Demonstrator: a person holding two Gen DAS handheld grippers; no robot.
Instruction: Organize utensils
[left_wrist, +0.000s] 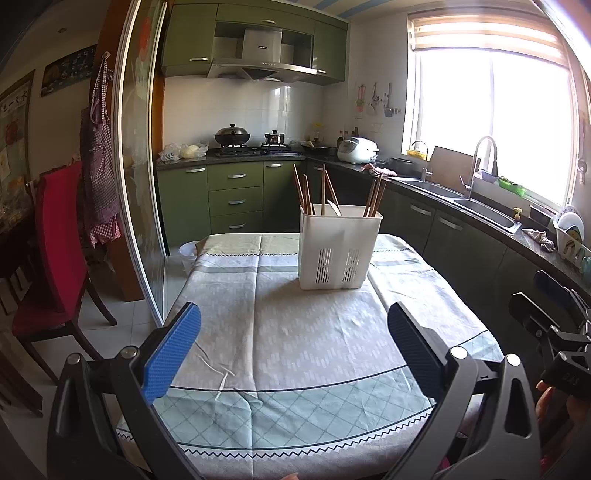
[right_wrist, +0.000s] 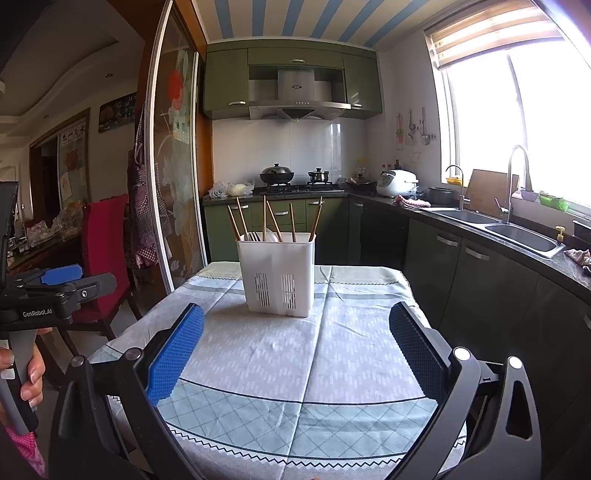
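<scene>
A white plastic utensil holder (left_wrist: 340, 247) (right_wrist: 279, 271) stands upright on the far half of the cloth-covered table (left_wrist: 295, 343) (right_wrist: 295, 350). Several wooden chopsticks (left_wrist: 306, 190) (right_wrist: 266, 219) stick up out of it, and a pale utensil tip (left_wrist: 334, 208) shows among them. My left gripper (left_wrist: 293, 321) hovers open over the near half of the table, well short of the holder, with nothing between its blue pads. My right gripper (right_wrist: 297, 321) is likewise open and empty, also short of the holder. Each gripper also shows at the edge of the other's view.
A red chair (left_wrist: 55, 251) (right_wrist: 105, 254) stands left of the table beside a glass sliding door (left_wrist: 142, 184). A white bin (left_wrist: 190, 254) sits at the far left corner on the floor. Green kitchen cabinets and a counter with a sink (left_wrist: 484, 212) (right_wrist: 517, 236) run along the right.
</scene>
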